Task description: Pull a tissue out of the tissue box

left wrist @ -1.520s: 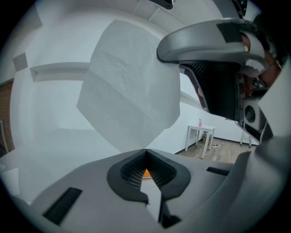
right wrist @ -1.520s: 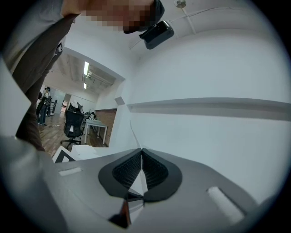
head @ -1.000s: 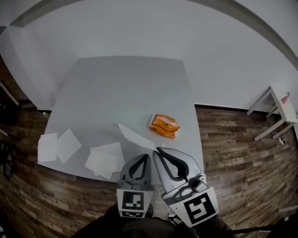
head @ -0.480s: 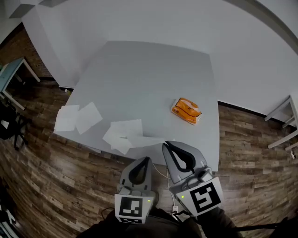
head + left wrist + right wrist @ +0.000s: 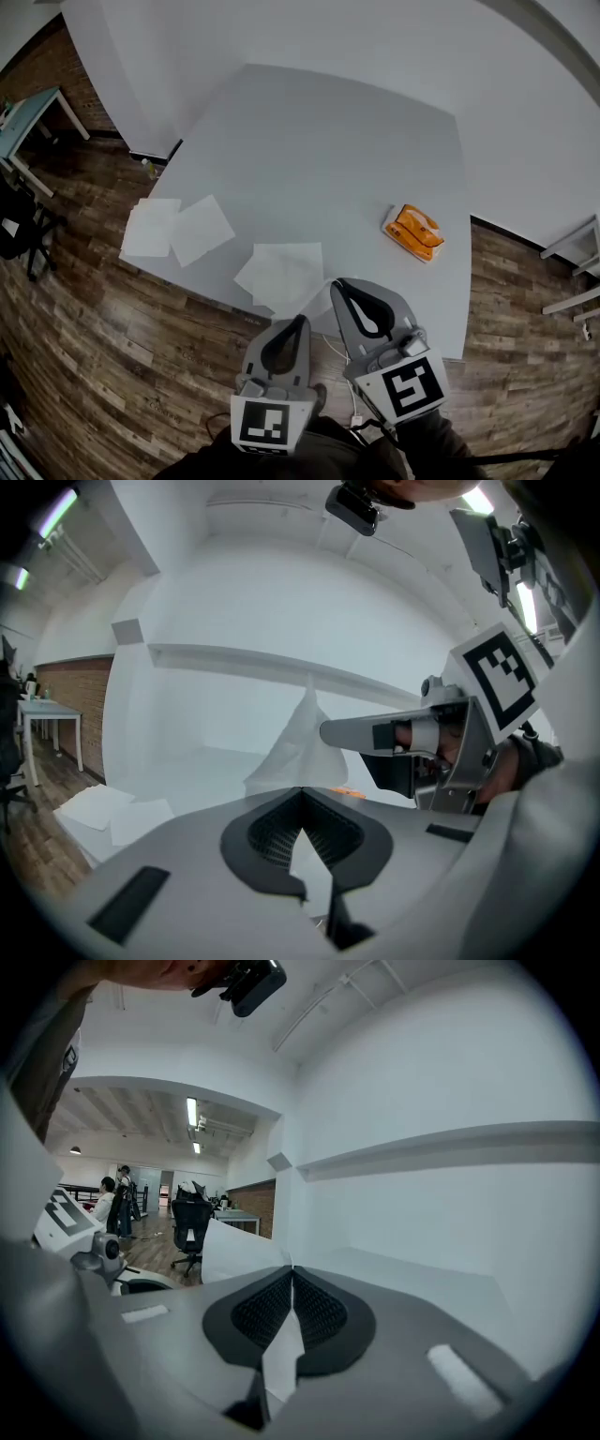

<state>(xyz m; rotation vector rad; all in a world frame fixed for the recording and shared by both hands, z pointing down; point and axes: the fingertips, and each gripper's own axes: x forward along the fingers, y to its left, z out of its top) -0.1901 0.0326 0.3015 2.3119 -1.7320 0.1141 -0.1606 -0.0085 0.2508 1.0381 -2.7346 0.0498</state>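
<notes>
Because the tissue (image 5: 230, 1252) is a thin, limp sheet with almost no weight, it sags and folds wherever nothing holds it. I judge it would tear rather than stretch if tugged hard or snagged. The right gripper (image 5: 292, 1268) is clenched on it, its jaws tip to tip with one edge of the sheet nipped between them. The rest of the sheet fans out to the left of the tips, and a folded strip trails back through the gap behind the pads. A hold near an edge suits so light a thing. Catching a doubled fold would probably slip less than a single ply, and the ribbed pads should keep it without much squeeze. The left gripper (image 5: 300, 791) also has its jaws together. The tissue stands just ahead of its tips, and it looks empty, though I cannot tell whether it catches a corner. The tissue box (image 5: 412, 232) sits on the table (image 5: 328, 141), well ahead of the right gripper and off to its right, apart from both. It looks like a small, light pack that could slide or lift when a sheet is drawn, so steadying one end, clear of the slot, seems wise. Loose sheets (image 5: 281, 272) lie just ahead of the left gripper.
</notes>
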